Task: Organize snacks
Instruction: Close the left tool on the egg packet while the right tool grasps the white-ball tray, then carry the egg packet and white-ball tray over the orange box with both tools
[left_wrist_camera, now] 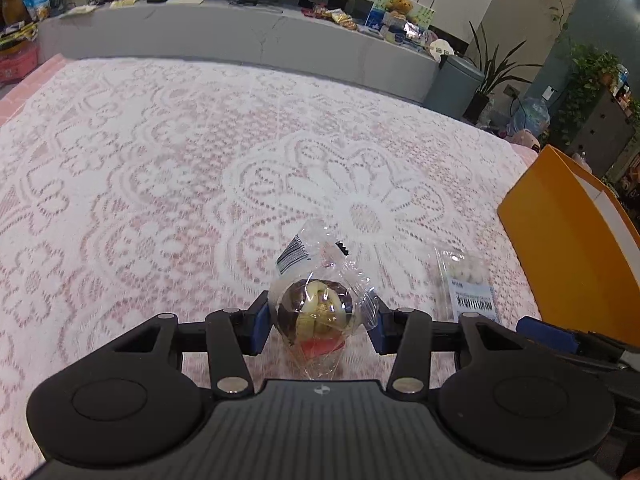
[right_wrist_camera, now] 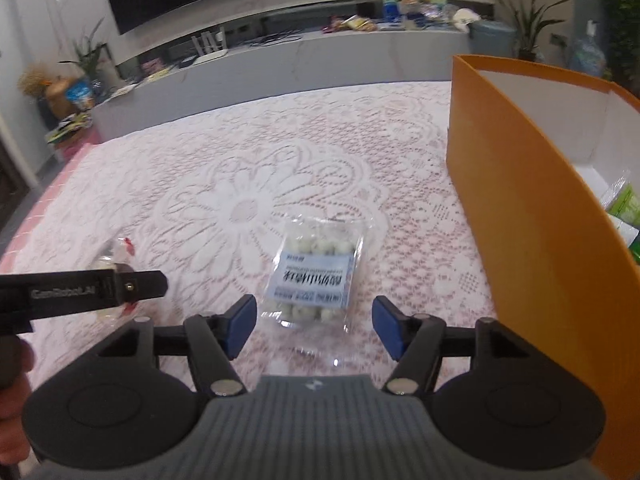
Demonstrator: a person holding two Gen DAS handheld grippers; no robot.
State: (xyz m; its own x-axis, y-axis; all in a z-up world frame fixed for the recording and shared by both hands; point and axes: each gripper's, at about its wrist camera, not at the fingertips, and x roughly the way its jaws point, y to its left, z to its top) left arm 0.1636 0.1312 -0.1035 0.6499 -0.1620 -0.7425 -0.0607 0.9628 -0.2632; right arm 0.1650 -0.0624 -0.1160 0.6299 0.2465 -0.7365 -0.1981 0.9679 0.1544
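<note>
My left gripper [left_wrist_camera: 320,326] is shut on a clear-wrapped snack [left_wrist_camera: 316,306], a dark round piece with pale and red filling, just above the lace tablecloth [left_wrist_camera: 160,160]. Its wrapper tail with a barcode sticks out ahead. A clear bag of white balls [right_wrist_camera: 316,264] with a blue label lies flat on the cloth. My right gripper [right_wrist_camera: 314,322] is open, its blue pads on either side of the bag's near end and apart from it. The same bag [left_wrist_camera: 466,280] shows in the left wrist view, right of the held snack.
An orange box [right_wrist_camera: 520,200] with a white inside stands open at the right and holds green packets [right_wrist_camera: 624,208]. It also shows in the left wrist view [left_wrist_camera: 560,248]. Beyond the table's far edge runs a grey counter [left_wrist_camera: 240,36] with clutter on it.
</note>
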